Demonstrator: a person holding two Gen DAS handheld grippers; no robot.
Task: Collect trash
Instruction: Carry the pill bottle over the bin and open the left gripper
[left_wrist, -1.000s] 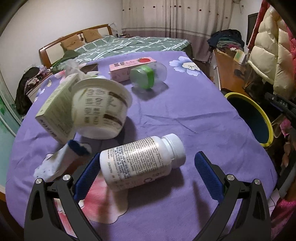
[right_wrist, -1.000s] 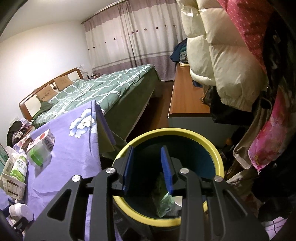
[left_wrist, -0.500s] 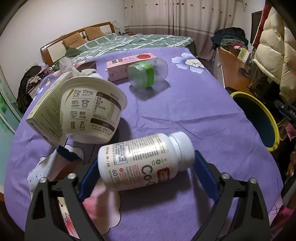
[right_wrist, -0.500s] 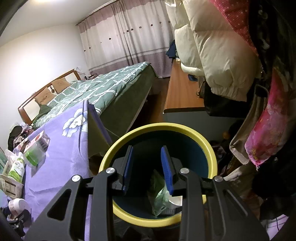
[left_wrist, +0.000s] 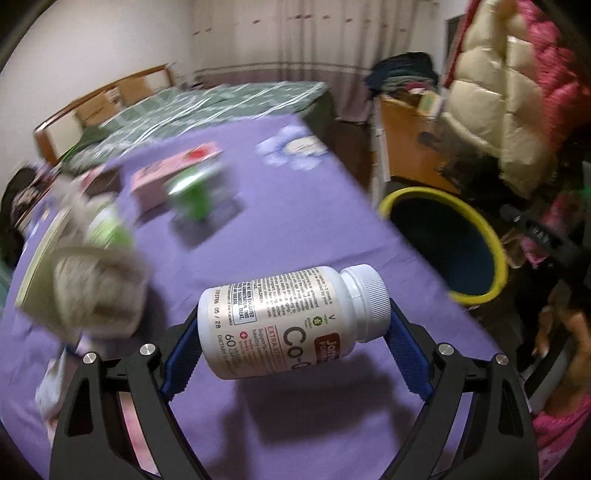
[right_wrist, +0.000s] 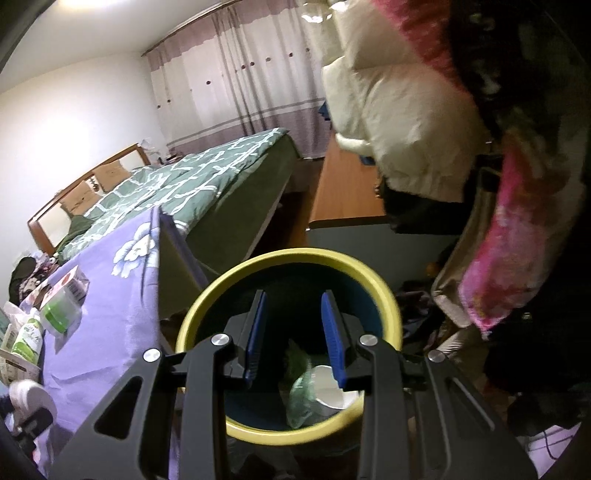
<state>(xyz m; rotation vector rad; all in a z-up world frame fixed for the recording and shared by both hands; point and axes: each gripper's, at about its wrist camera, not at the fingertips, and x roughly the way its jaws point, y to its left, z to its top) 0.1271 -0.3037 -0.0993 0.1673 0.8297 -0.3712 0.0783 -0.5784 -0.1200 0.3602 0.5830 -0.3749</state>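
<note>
Both blue fingers (left_wrist: 186, 352) of our left gripper (left_wrist: 291, 349) are pressing on the white pill bottle (left_wrist: 286, 319), one at its flat bottom and one at its cap. We are holding the bottle sideways, up off the purple table cloth (left_wrist: 295, 221). Its label is facing us. The jaws have just been closing, and now the bottle is sitting tight between them.

Our right gripper (right_wrist: 293, 338) is hanging over the yellow-rimmed bin (right_wrist: 207, 306). Its fingers are standing a little way apart, with nothing between them. We are looking down into the bin and seeing a green wrapper (right_wrist: 301, 384) and a white cup (right_wrist: 330, 384) lying inside.

In the left view the bin (left_wrist: 496, 258) is standing off to the right, past the edge of the table. More trash is waiting on the cloth: a pink box (left_wrist: 173, 173), a green-lidded jar (left_wrist: 194, 194), and a paper tub (left_wrist: 92, 288) that is looking blurry.

We think we are now carrying the bottle over to the bin. Here is what could go wrong. The bottle is round and smooth, and we are only holding it by its two ends. If we are swinging it too fast, it could twist and slip out onto the floor. If we are letting go too soon, it could hit the yellow rim and bounce away. Our two grippers could also bump, since the right one is already over the bin.
</note>
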